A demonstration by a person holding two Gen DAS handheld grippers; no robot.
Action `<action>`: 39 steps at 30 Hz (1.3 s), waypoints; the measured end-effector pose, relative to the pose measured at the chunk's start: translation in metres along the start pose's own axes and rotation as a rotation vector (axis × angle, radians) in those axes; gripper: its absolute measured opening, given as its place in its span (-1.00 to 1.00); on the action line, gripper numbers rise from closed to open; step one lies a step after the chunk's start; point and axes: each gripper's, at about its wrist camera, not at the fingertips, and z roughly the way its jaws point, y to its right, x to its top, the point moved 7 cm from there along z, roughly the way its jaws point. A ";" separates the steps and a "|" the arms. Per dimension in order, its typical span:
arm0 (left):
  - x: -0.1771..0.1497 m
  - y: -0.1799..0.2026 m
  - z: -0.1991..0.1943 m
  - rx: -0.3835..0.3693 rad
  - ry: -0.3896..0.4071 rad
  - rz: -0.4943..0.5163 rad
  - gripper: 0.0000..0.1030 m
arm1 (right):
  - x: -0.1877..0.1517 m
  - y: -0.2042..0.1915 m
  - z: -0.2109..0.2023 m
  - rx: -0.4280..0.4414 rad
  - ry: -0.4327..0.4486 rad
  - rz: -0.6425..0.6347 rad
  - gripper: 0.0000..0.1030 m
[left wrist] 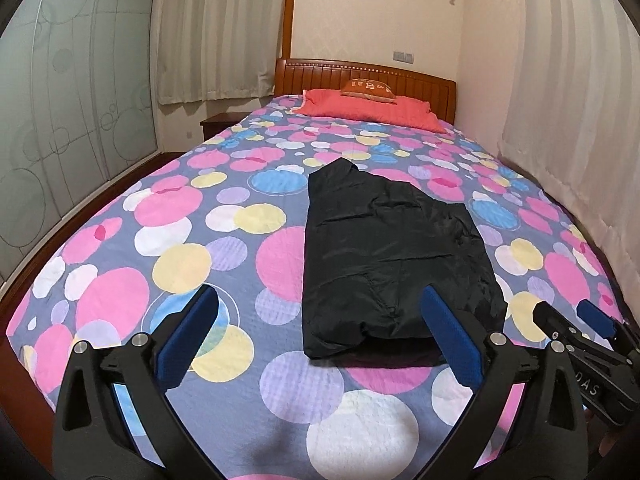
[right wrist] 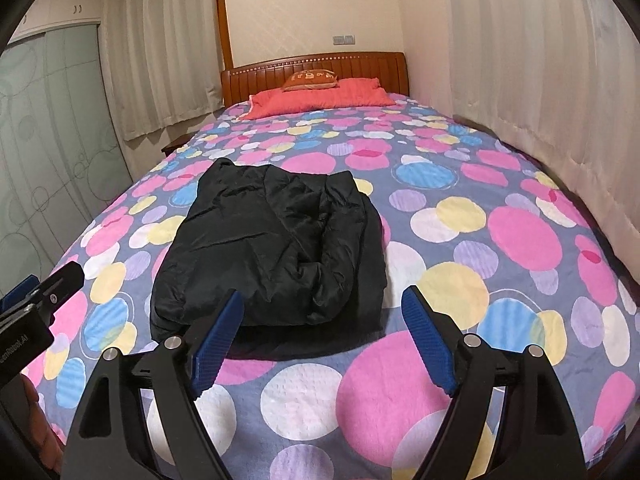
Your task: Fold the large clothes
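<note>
Left wrist view: the left tool (left wrist: 320,320) stands wide open above the polka-dot quilted bedspread (left wrist: 180,248), its blue-padded fingers (left wrist: 192,332) holding nothing. The black shiny padded jacket (left wrist: 384,256) lies on the bed as a narrow folded bundle, its near edge just beyond the right-hand pad. The right tool (left wrist: 576,316) shows at the frame's right edge, beside the jacket's near corner. Judging by the compact shape, the sides look folded in already, and the step in hand seems to be letting go and lining up for the next fold. To do it well, each tool should come down on one near corner, pinching all layers together, not only the slippery top sheet.

Right wrist view: the right tool (right wrist: 324,308) is also open and empty, its jaws clear of the cloth. The jacket (right wrist: 272,248) sits ahead and left, rumpled along its right side. Smoothing that bulge first would probably keep the fold square.
</note>
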 end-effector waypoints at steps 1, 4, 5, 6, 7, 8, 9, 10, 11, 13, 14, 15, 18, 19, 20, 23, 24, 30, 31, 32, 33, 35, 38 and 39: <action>0.000 0.000 0.000 -0.002 0.000 0.001 0.96 | 0.000 -0.001 -0.001 -0.001 0.002 -0.002 0.56; 0.000 0.002 -0.001 -0.001 -0.002 0.005 0.96 | 0.000 -0.001 -0.001 -0.002 0.003 -0.002 0.56; 0.000 0.002 -0.001 0.000 -0.002 0.007 0.96 | 0.001 -0.002 -0.002 -0.003 0.004 -0.001 0.56; 0.000 0.002 -0.001 0.001 0.000 0.009 0.96 | 0.002 -0.002 -0.003 -0.002 0.007 -0.001 0.56; 0.000 0.001 -0.002 0.002 0.004 0.011 0.96 | 0.002 -0.002 -0.004 -0.003 0.010 -0.001 0.56; 0.000 0.002 -0.002 0.000 0.005 0.008 0.96 | 0.003 -0.002 -0.006 -0.005 0.016 -0.002 0.56; 0.000 0.001 -0.002 0.000 0.005 0.010 0.96 | 0.004 -0.002 -0.007 -0.007 0.019 -0.003 0.56; -0.001 0.001 -0.002 -0.002 0.005 0.010 0.96 | 0.004 -0.002 -0.007 -0.007 0.021 -0.002 0.56; -0.001 0.002 -0.002 -0.003 0.004 0.010 0.96 | 0.005 -0.001 -0.008 -0.007 0.022 0.000 0.56; -0.002 0.003 -0.001 -0.002 0.004 0.011 0.96 | 0.004 -0.001 -0.008 -0.007 0.022 -0.001 0.56; -0.002 0.003 -0.002 -0.004 0.002 0.011 0.96 | 0.004 -0.001 -0.008 -0.008 0.020 -0.001 0.56; -0.002 0.004 -0.002 -0.007 0.001 0.012 0.96 | 0.004 -0.001 -0.008 -0.006 0.018 0.000 0.56; -0.003 0.003 -0.002 -0.010 -0.002 0.013 0.96 | 0.003 -0.001 -0.008 -0.005 0.014 -0.001 0.56; -0.003 0.003 -0.002 -0.010 -0.001 0.013 0.96 | 0.003 -0.001 -0.008 -0.006 0.014 -0.003 0.56; -0.003 0.003 -0.002 -0.011 -0.003 0.013 0.96 | 0.003 -0.002 -0.008 -0.006 0.015 -0.001 0.56; -0.005 0.003 -0.002 -0.012 -0.005 0.014 0.96 | 0.003 -0.002 -0.008 -0.005 0.014 0.001 0.56; -0.004 0.003 -0.001 -0.013 -0.005 0.015 0.96 | 0.003 -0.002 -0.008 -0.004 0.014 -0.001 0.56; -0.005 0.004 -0.001 -0.013 -0.007 0.014 0.96 | 0.002 -0.002 -0.008 -0.006 0.013 -0.001 0.56; -0.005 0.004 -0.001 -0.015 -0.006 0.015 0.96 | 0.002 -0.002 -0.007 -0.005 0.014 0.000 0.56; -0.005 0.004 -0.001 -0.014 -0.006 0.015 0.96 | 0.002 -0.002 -0.008 -0.006 0.014 0.000 0.56; -0.005 0.004 -0.001 -0.013 -0.007 0.015 0.96 | 0.002 -0.002 -0.008 -0.006 0.014 -0.001 0.56; -0.006 0.004 -0.001 -0.015 -0.008 0.014 0.96 | 0.002 -0.002 -0.008 -0.006 0.013 -0.001 0.56; -0.007 0.004 0.000 -0.015 -0.009 0.016 0.96 | 0.001 -0.003 -0.007 -0.006 0.012 0.000 0.56; -0.007 0.004 0.000 -0.015 -0.010 0.018 0.96 | 0.001 -0.003 -0.007 -0.007 0.012 -0.001 0.56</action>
